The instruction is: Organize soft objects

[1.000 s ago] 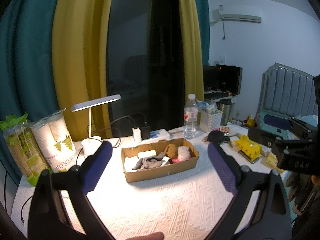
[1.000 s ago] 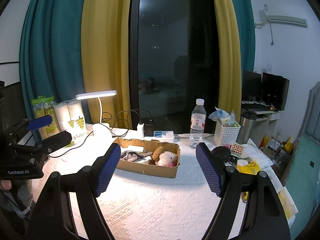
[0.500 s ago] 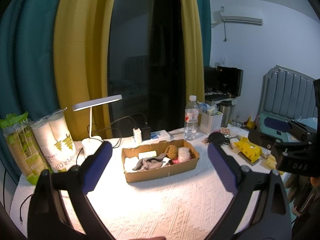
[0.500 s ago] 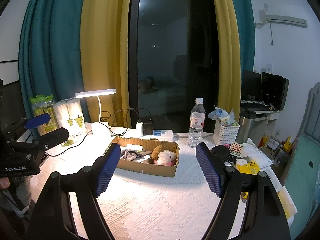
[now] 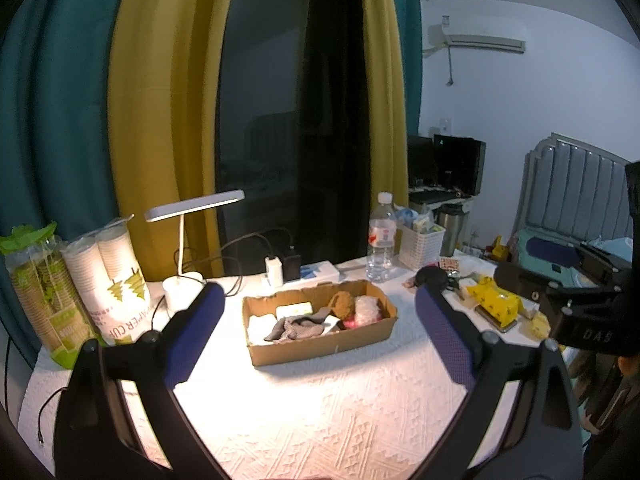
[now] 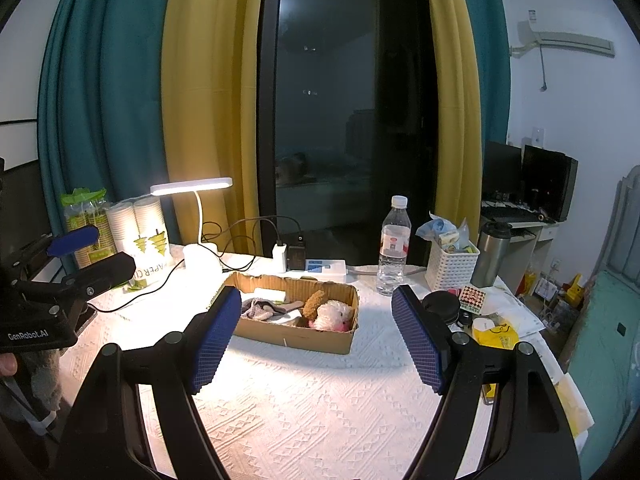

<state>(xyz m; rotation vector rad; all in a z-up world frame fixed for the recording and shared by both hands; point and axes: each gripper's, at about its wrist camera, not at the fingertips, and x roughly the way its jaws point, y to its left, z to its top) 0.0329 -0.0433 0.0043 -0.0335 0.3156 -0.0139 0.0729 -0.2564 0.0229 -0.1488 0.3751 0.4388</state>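
Observation:
A shallow cardboard box (image 5: 372,338) (image 6: 320,340) stands on the white tablecloth. It holds a grey sock (image 5: 294,329) (image 6: 260,309), a white cloth (image 5: 258,325), a brown plush (image 5: 341,303) (image 6: 313,303) and a white-pink plush (image 5: 367,309) (image 6: 332,316). My left gripper (image 5: 316,330) is open and empty, held back from the box. My right gripper (image 6: 316,332) is open and empty, also short of the box. Each gripper shows at the edge of the other's view: the right one (image 5: 560,276), the left one (image 6: 80,256).
A lit desk lamp (image 5: 192,208), paper cup stacks (image 5: 108,276), a charger and power strip (image 5: 304,270), a water bottle (image 6: 394,248), a white basket (image 6: 452,264), a steel flask (image 6: 490,252) and yellow packs (image 5: 496,304) surround the box. The tablecloth (image 6: 320,412) lies in front.
Both views have drifted slightly; the box sits marginally farther off. Both grippers stay open and empty.

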